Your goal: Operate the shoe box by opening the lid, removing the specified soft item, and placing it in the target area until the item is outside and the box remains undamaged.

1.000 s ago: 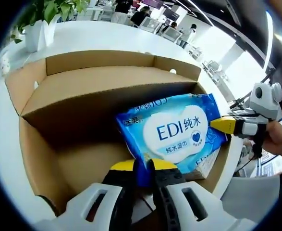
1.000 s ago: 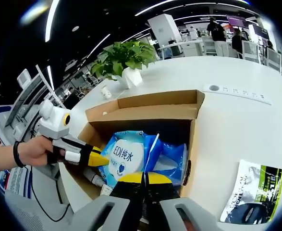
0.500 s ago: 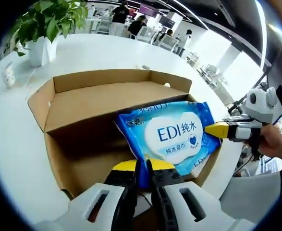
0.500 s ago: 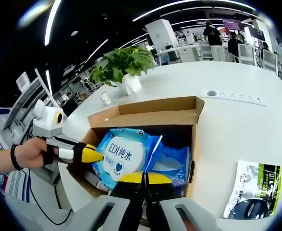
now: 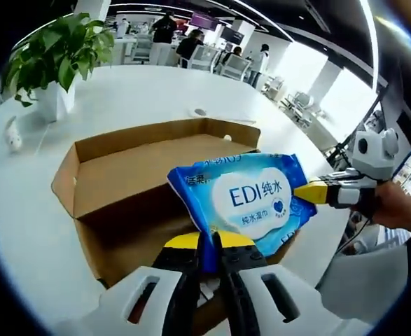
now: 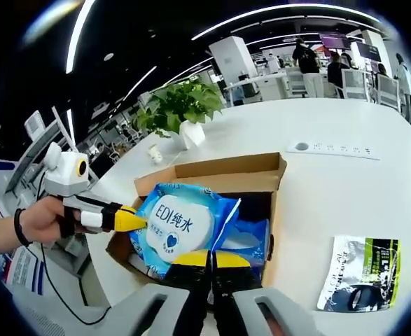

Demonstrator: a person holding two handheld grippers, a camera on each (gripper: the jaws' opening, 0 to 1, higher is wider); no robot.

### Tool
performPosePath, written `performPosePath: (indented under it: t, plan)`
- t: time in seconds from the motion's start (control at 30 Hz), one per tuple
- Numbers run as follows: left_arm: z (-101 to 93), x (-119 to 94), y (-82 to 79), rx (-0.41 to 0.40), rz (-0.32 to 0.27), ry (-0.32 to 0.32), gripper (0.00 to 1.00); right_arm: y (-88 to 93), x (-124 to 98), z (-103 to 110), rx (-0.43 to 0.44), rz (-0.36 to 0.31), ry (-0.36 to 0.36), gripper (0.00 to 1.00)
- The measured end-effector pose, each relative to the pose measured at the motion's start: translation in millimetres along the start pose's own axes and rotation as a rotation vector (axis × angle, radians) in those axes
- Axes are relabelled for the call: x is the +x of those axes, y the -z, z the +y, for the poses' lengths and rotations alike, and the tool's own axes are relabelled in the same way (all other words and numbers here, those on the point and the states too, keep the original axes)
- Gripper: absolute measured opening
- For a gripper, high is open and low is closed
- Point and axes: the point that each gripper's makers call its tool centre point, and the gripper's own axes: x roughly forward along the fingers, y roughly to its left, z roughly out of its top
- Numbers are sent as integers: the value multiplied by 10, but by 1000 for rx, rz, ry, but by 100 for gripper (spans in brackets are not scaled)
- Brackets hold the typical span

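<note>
A blue wet-wipes pack (image 5: 244, 196) marked EDI hangs above the open cardboard box (image 5: 114, 175), clear of its rim. My left gripper (image 5: 209, 245) is shut on the pack's near edge. My right gripper (image 5: 310, 191), yellow-tipped, is shut on its right edge. In the right gripper view the same pack (image 6: 177, 222) hangs over the box (image 6: 219, 171), with my right gripper (image 6: 210, 257) shut on it from below and my left gripper (image 6: 129, 218) pinching its left side. A second blue pack (image 6: 251, 234) lies inside the box.
The box stands on a white round table (image 6: 331, 189). A potted plant (image 5: 51, 63) is behind the box, and a small white object (image 5: 10, 133) sits near it. A black and green pouch (image 6: 359, 273) lies right of the box. A flush power strip (image 6: 331, 148) sits further back.
Both grippers have lifted the wipes pack up out of the box. The box now looks lower and smaller beneath the pack.
</note>
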Motion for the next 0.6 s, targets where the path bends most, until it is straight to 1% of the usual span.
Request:
performPosePath:
  t: [0.13, 0.27, 0.37, 0.47, 0.5, 0.6]
  plan:
    - [-144, 17, -62, 23, -4, 13, 4, -20, -137, -73, 7, -18, 15, 0]
    - [-303, 50, -129, 47, -7, 28, 4, -23, -303, -161, 38, -53, 24, 0]
    - [-444, 90, -164, 67, -8, 43, 4, 26, -422, -240, 44, -61, 37, 0]
    - [-610, 160, -168, 97, 0, 61, 4, 78, -557, -354, 66, -75, 57, 0]
    - [-627, 170, -169, 99, 1, 63, 4, 91, -590, -383, 71, -79, 63, 0]
    - [-774, 257, -169, 123, 15, 77, 4, 143, -699, -474, 83, -87, 77, 0]
